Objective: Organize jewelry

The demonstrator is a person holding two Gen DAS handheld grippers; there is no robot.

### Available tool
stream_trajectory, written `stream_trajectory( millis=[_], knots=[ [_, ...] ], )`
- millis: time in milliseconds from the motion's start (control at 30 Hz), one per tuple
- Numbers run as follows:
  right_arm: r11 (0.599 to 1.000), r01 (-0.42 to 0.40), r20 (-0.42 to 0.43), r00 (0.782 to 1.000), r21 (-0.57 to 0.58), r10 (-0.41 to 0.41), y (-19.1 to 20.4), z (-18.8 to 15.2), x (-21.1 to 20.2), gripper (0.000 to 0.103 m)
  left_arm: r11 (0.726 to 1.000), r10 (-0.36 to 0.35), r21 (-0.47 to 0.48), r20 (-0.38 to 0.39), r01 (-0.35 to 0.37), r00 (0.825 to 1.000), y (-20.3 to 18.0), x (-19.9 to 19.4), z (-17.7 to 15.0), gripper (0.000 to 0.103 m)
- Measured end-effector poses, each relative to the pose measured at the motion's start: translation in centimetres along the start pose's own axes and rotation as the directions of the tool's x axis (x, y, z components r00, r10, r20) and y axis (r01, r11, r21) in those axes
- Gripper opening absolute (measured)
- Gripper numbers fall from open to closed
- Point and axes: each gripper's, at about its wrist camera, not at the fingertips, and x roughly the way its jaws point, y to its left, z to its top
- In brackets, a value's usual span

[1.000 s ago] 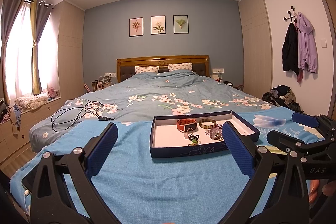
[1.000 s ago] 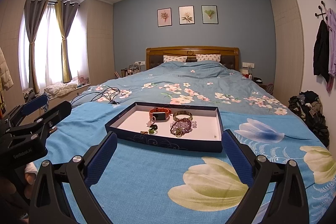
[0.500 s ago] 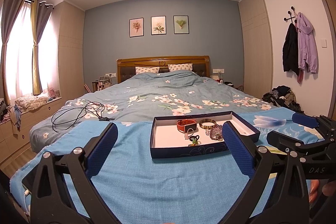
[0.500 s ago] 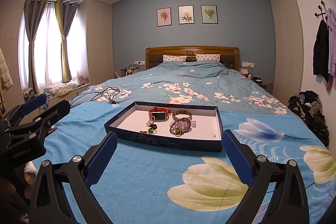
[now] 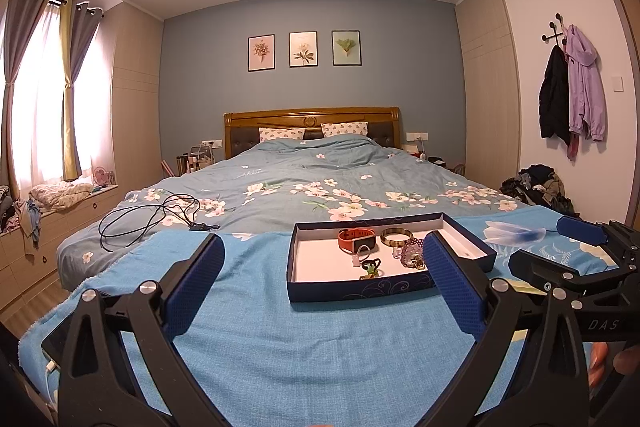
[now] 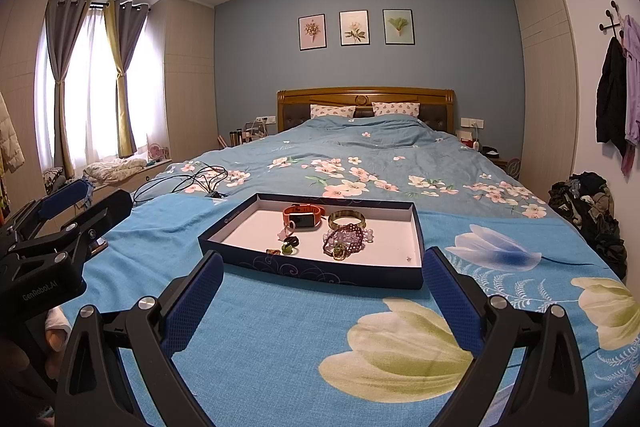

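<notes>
A dark blue tray [image 5: 352,293] with a white floor lies on the blue bedspread; it also shows in the right wrist view [image 6: 320,273]. In it lie an orange watch [image 6: 303,217], a gold bangle [image 6: 347,218], a heap of purple bead bracelets [image 6: 346,239] and small green pieces [image 6: 289,247]. My left gripper [image 5: 324,287] is open and empty, short of the tray's near edge. My right gripper [image 6: 322,293] is open and empty, short of the tray too.
A black cable [image 5: 152,219] lies coiled on the bed to the left. A phone [image 5: 60,337] on a white lead sits at the bed's near left edge. Clothes [image 6: 588,203] are piled on the floor at the right. Pillows and headboard are far behind.
</notes>
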Motion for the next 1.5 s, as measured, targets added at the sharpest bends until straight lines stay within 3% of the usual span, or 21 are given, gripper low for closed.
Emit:
stream_trajectory(
  millis=[1500],
  knots=[
    [1.0, 0.005, 0.004, 1.0, -0.001, -0.005, -0.28, -0.33, 0.19, 0.096, 1.0, 0.004, -0.001, 0.002, -0.003, 1.0, -0.04, 0.09, -0.16, 0.098]
  ],
)
